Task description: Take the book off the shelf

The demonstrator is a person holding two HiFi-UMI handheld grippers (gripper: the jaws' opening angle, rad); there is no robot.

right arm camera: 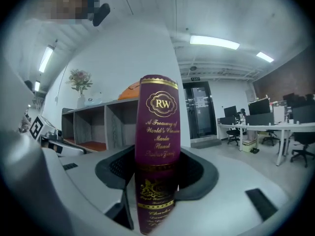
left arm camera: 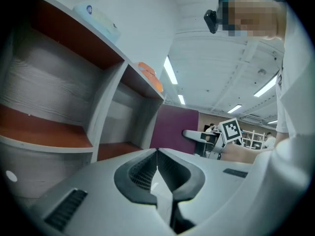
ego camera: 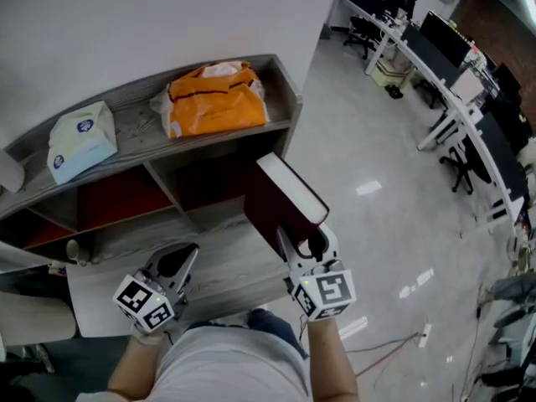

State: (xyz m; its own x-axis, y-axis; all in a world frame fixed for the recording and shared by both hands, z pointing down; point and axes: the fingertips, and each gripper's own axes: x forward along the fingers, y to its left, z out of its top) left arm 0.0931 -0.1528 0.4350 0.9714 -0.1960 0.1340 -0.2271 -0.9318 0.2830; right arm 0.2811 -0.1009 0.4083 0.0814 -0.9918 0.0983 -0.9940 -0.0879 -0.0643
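Observation:
A dark maroon book (ego camera: 280, 203) with gilt lettering on its spine (right arm camera: 157, 132) is out of the grey shelf (ego camera: 138, 120) and stands in the air in front of the lower right compartment. My right gripper (ego camera: 300, 239) is shut on its lower end, with the spine between the dark pads (right arm camera: 194, 176). To the left, my left gripper (ego camera: 180, 262) is shut and holds nothing; its pads meet (left arm camera: 156, 156). In the left gripper view, the book's cover (left arm camera: 174, 129) shows beside the shelf's right end.
An orange bag (ego camera: 216, 99) and a tissue box (ego camera: 81, 139) lie on top of the shelf. Its compartments have red-brown floors (left arm camera: 44, 132). Office desks with monitors and chairs (ego camera: 452, 99) line the right side. A cable and power strip (ego camera: 423, 335) lie on the pale floor.

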